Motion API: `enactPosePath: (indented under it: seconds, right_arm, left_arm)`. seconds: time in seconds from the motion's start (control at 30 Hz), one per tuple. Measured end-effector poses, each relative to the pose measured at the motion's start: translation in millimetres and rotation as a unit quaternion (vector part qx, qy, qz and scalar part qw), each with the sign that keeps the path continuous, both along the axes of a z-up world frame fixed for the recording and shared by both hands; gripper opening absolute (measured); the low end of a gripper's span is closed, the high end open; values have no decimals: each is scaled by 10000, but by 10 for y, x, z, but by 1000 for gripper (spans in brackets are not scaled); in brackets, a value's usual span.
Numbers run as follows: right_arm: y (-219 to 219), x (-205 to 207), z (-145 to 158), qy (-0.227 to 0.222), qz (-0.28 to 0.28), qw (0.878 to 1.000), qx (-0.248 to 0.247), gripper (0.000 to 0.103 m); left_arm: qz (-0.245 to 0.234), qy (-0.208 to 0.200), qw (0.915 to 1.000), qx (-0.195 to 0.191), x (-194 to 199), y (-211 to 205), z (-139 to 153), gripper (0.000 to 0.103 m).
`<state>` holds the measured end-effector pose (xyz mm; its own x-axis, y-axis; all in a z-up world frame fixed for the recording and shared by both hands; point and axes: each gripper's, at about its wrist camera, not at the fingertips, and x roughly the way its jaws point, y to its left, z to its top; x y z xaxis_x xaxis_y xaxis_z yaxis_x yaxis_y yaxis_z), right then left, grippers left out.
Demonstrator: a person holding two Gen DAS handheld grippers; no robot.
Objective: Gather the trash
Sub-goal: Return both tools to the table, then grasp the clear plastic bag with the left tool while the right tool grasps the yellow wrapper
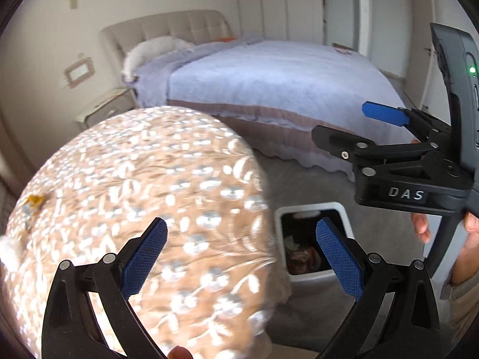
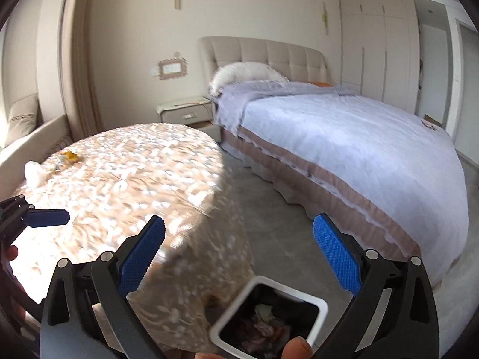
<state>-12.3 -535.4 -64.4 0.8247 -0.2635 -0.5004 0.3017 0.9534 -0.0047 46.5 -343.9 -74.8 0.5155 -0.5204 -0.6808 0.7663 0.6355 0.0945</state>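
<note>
Blue-padded fingers of the left gripper stand wide apart with nothing between them, held over the edge of a round table draped in a tan, white-flowered cloth. Just beyond its right finger, down on the grey carpet, sits a white-rimmed trash bin with crumpled scraps inside it. Far off to the left of this gripper, near the table's far edge, lie a small yellow wrapper and, beside it, a white crumpled tissue.

Up to the right of the left gripper hovers the right gripper, seen from its side; from its own camera the right gripper's fingers are likewise spread wide and empty. Directly below and between those fingers is the bin, its dark liner holding mixed scraps. To the left of that gripper the table stretches away, with the wrapper and the tissue well apart from it at the far left rim. Ahead of both tools stands a bed with a pale lilac cover, touching nothing on the table
</note>
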Motion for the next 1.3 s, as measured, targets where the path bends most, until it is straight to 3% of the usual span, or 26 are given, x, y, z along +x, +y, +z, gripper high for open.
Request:
enactPosePath:
  seconds: [0.2,0.43,0.7,1.07,1.3]
  right_arm:
    - [494,243,209,-200,639,9977,-70,99]
    - [1187,603,338,-326,1456,9885,-262,99]
    - [1802,1028,363,-138,1964,9797,-374,99]
    - [2571,1694,373,-6,2561,9649,-578,99]
    - [2972,2162,417,29,2800,9567,-795,99]
  left_arm:
    - [533,-289,9978,-250,81,499,171,98]
    - [1186,-664,9905,-212,306,1065,262,98]
    - [2114,-779,9741,-190,696,1739,285,98]
    - [2790,-701,9572,-311,1243,2459,327,98]
    - [3303,-764,9403,-294,1634,2841,330,98]
